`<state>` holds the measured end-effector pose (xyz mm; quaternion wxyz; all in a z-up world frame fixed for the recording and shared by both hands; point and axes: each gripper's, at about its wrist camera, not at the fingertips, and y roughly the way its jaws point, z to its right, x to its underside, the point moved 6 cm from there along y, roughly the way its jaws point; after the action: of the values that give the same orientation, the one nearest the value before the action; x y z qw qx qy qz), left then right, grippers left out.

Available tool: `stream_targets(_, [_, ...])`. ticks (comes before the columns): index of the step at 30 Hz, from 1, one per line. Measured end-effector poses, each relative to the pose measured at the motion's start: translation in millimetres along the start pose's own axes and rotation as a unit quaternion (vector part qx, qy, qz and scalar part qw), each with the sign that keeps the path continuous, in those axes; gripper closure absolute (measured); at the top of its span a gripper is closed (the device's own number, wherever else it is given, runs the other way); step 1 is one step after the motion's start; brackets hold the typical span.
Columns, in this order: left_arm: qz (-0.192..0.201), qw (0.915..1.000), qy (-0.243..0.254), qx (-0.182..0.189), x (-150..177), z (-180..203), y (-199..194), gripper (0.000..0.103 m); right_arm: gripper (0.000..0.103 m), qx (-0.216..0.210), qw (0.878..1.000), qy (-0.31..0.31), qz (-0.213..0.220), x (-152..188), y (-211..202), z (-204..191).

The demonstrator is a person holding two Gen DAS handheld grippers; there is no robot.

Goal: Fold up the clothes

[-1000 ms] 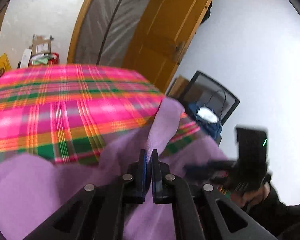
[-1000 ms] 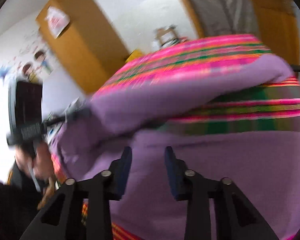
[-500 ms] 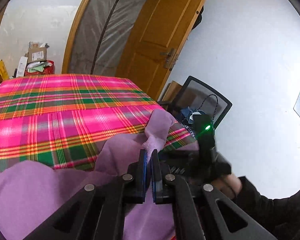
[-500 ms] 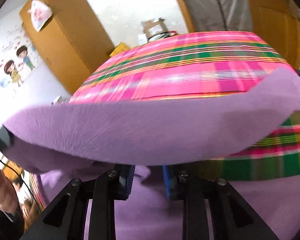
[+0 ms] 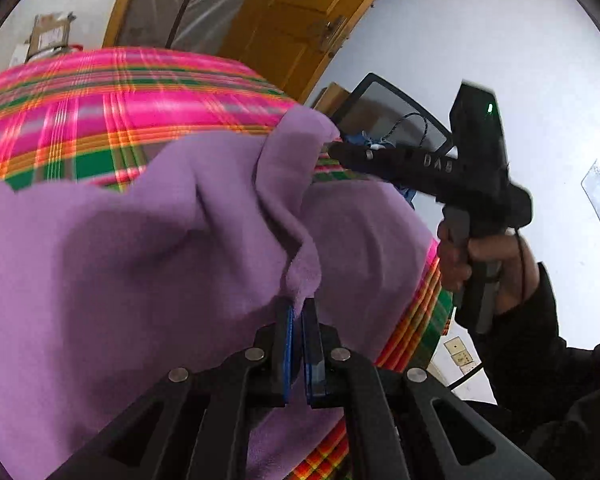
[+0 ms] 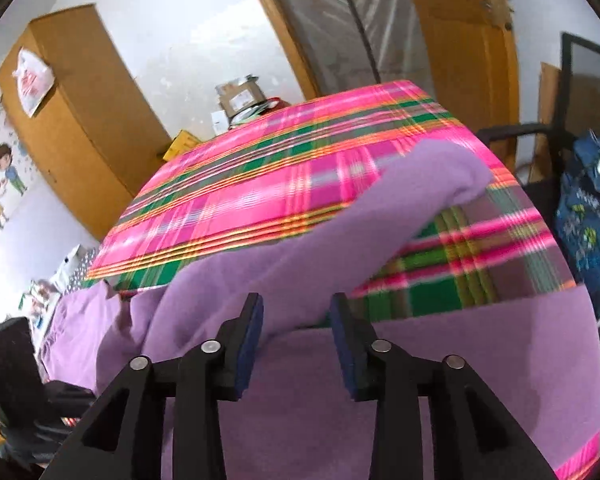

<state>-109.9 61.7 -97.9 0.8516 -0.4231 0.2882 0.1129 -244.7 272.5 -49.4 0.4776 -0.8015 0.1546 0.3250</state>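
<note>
A purple garment [image 5: 140, 260] lies rumpled over the near part of a table covered in pink and green plaid [image 5: 100, 120]. My left gripper [image 5: 298, 312] is shut on a bunched edge of it, low over the cloth. In the right wrist view the garment [image 6: 420, 380] fills the foreground, and a long fold [image 6: 432, 176] runs up and right across the plaid [image 6: 280, 168]. My right gripper [image 6: 296, 320] has its jaws opening; the fold's lower end hangs between them and the pads do not press on it. A hand [image 5: 484, 256] holds that gripper at the table's right edge.
A mesh-backed chair [image 5: 392, 116] stands off the table's right side with a blue denim item [image 6: 588, 220] on it. Behind are a wooden door [image 5: 292, 20], a tall wooden cabinet [image 6: 72, 100] and boxes [image 6: 240, 100] past the table's far end.
The left gripper has sunk toward the table, still shut on the purple edge. The right gripper's jaws have widened, and the fold stretched across them has dropped onto the plaid.
</note>
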Motion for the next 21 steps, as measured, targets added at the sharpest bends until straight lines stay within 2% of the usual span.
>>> stream_targets(6, [0.001, 1.0, -0.001, 0.001, 6.3, -1.5, -0.7, 0.099, 0.064, 0.036, 0.998, -0.042, -0.025, -6.2, 29.3, -24.4])
stream_targets(17, [-0.002, 0.9999, 0.0, 0.01, 10.6, -2.7, 1.3, 0.099, 0.065, 0.092, 0.992, -0.052, -0.072, -9.6, 76.2, -30.7])
stream_targets(18, [-0.002, 0.9999, 0.0, 0.011, 10.6, -2.6, 1.9, 0.099, 0.067, 0.099, 0.991, -0.058, -0.071, -8.8, 77.1, -30.8])
stream_targets(20, [-0.003, 0.9999, 0.001, 0.013, 11.2, -2.3, 2.9, 0.099, 0.082, 0.112, 0.989, -0.066, -0.067, -8.5, 77.2, -29.1])
stream_targets(21, [-0.003, 0.9999, 0.001, 0.014, 11.7, -2.3, 2.7, 0.099, 0.085, 0.116, 0.989, -0.066, -0.066, -8.8, 76.9, -26.8])
